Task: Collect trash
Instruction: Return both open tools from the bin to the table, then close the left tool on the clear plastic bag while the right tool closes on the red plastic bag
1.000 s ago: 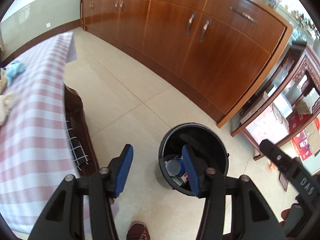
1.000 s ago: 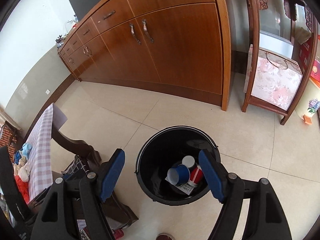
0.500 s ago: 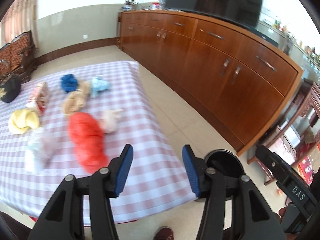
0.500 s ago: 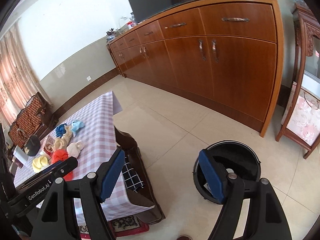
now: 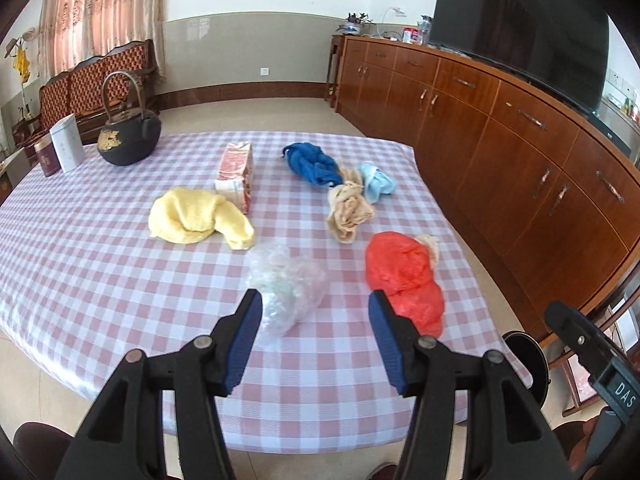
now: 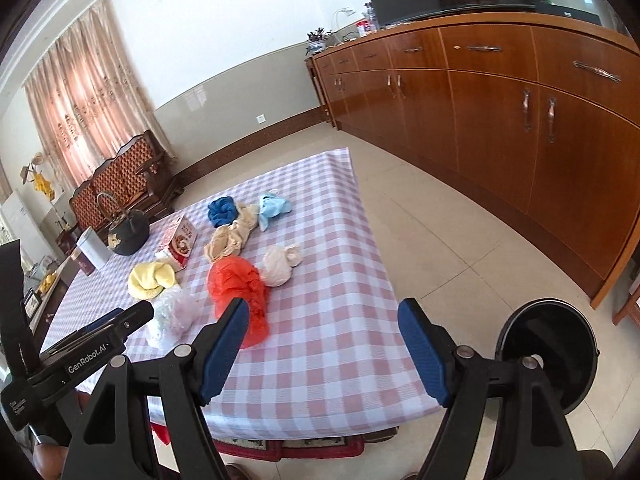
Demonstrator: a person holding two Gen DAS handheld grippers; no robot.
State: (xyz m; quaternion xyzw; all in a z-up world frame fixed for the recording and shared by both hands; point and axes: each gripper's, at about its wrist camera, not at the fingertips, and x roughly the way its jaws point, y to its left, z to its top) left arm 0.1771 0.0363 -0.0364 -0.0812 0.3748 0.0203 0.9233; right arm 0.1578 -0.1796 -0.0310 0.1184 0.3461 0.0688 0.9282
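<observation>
Trash and cloths lie on the checked table (image 5: 100, 264). A crumpled clear plastic bag (image 5: 284, 284) sits just beyond my left gripper (image 5: 316, 320), whose jaws are opening with nothing between them. A red plastic bag (image 5: 404, 276) lies to its right, past the right fingertip. In the right wrist view my right gripper (image 6: 324, 332) hangs open and empty over the table's near edge, with the red bag (image 6: 236, 284) and clear bag (image 6: 174, 316) ahead on the left. The black trash bin (image 6: 548, 356) stands on the floor at the right, partly behind the right finger.
Farther on the table lie a yellow cloth (image 5: 196, 218), a red-white carton (image 5: 236, 176), blue (image 5: 312, 162), beige (image 5: 348, 212), light-blue (image 5: 376, 184) and cream (image 6: 278, 266) cloths, a black teapot (image 5: 128, 136) and tins (image 5: 66, 148). Wooden cabinets (image 5: 520, 152) line the right wall.
Both grippers have swung away from the trash bin on the floor, leftward and up to face the table. The bin now sits at the right edge of both views.
</observation>
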